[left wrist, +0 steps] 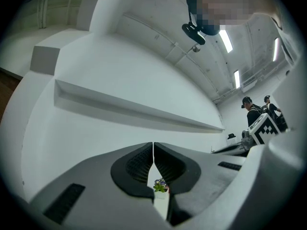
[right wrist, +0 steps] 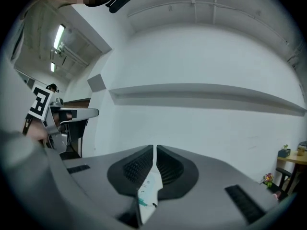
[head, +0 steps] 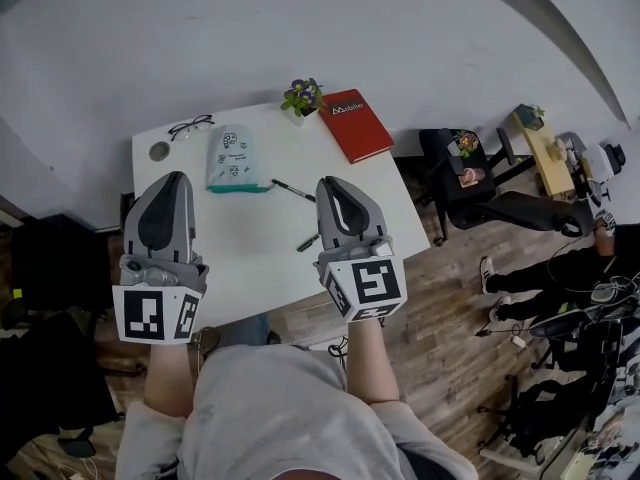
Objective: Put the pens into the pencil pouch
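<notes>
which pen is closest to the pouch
The pen lying just right of the pencil pouch; the other pen lies farther away, lower in the head view.

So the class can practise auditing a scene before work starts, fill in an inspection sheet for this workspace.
Surface: white table, level.
Job's things: pencil pouch lying flat; far pen and near pen loose right of it.
Clutter: glasses, potted plant, red notebook along the far edge.
Grippers: left gripper and right gripper above the table, jaws shut, empty.
Cables: some on the wood floor, right.
Surroundings: white wall, black chairs.
</notes>
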